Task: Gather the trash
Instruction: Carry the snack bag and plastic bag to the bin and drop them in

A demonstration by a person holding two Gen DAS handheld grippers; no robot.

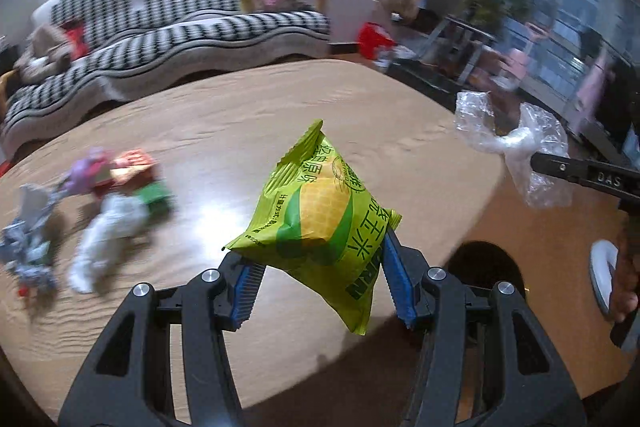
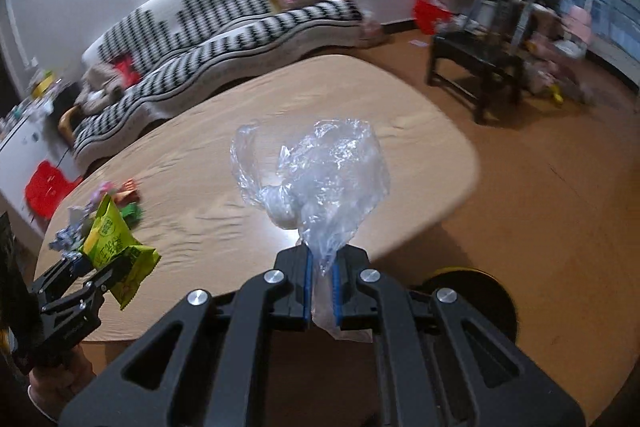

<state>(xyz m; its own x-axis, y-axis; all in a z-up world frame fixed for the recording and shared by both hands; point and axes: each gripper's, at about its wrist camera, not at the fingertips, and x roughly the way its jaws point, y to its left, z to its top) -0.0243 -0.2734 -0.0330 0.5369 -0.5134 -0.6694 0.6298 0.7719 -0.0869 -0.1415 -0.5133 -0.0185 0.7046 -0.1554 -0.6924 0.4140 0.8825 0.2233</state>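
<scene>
From my left wrist view, the snack packet sits between the left gripper fingers at 6 o'clock, lifted above the table. At 9 o'clock a cluster of wrappers lies on the table. At 3 o'clock the right gripper holds the plastic bag out past the table's edge. Behind the table, at 11 o'clock, runs the sofa. From my right wrist view, the bag rises from my right gripper at centre, the packet and left gripper at 8 o'clock, a chair on the floor at 2 o'clock.
</scene>
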